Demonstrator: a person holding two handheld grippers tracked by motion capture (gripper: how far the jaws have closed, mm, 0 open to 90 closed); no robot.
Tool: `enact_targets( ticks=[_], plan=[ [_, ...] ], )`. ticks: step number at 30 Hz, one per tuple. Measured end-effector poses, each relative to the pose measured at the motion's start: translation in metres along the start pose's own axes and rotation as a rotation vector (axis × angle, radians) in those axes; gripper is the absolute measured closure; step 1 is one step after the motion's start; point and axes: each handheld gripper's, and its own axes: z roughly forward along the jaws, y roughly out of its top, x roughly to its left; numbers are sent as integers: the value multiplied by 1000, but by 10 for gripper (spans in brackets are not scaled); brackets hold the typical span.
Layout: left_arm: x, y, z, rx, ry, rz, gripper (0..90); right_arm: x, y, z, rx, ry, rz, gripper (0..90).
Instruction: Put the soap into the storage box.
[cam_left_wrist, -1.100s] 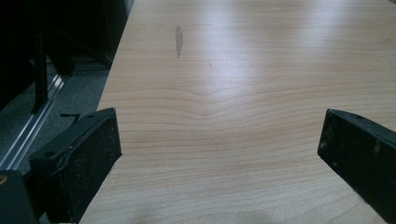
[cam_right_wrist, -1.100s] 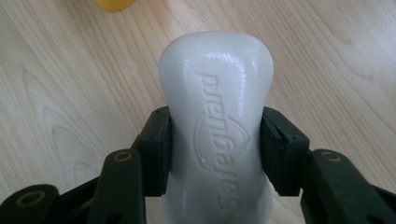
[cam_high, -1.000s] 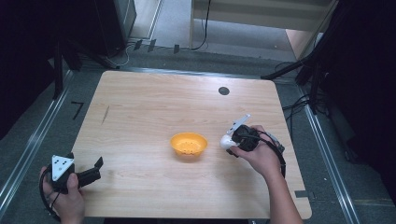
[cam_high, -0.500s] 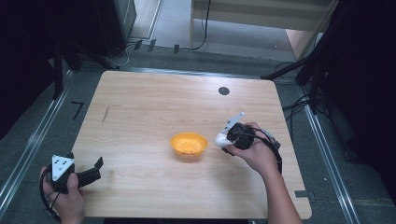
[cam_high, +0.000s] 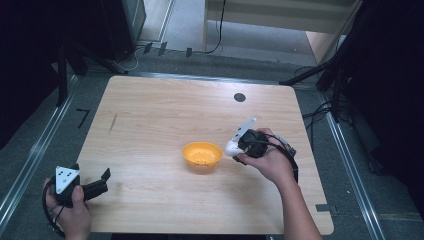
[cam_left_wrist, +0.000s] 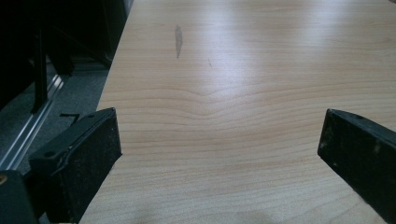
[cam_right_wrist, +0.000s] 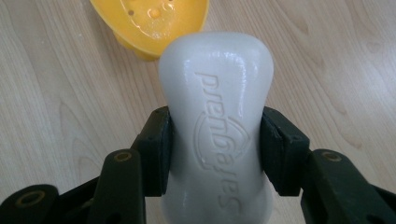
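The right gripper (cam_high: 236, 147) is clamped on a white bar of soap (cam_right_wrist: 215, 135), one pad pressing on each long side at the bar's narrow waist. In the right gripper view the soap runs lengthwise straight out from the jaws, so its long axis lines up with the gripper's own reach, and the free rounded end points at the yellow dish (cam_right_wrist: 150, 22).

That dish (cam_high: 202, 155) is the landmark that matters. In the high view it sits near the middle of the table (cam_high: 165, 107), and the soap (cam_high: 232, 147) hangs just to the right of the dish's rim, close to it but not over the hollow. The dish lies ahead of the soap's free end and a little to the left of it in the right gripper view, so the coming move looks like a short carry along the bar's own length towards the dish, then a lowering into it.

The left gripper (cam_high: 100, 181) rests at the near left corner of the table, well apart from the dish, its jaws spread wide with bare wood between them. The right hand (cam_high: 267, 160) is far the nearer to the dish.
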Motion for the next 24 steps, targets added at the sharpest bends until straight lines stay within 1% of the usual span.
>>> enact_targets(
  ticks=[2,4,8,10,13,14,24],
  plan=[
    [0,0,0,0,0,0,0,0,1,-1,-2,2,0,509],
    [0,0,0,0,0,-1,0,1,5,-1,-5,1,-15,509],
    [0,0,0,0,0,-1,0,3,10,-1,-9,5,-26,509],
    [0,0,0,0,0,-1,0,4,12,-1,-3,5,-21,508],
    [0,0,0,-2,0,-3,0,5,16,0,-8,8,-39,509],
    [0,0,0,-2,0,-3,0,5,17,1,-6,6,-36,509],
    [0,0,0,1,-2,-4,0,9,34,5,-18,20,-65,509]
  ],
)
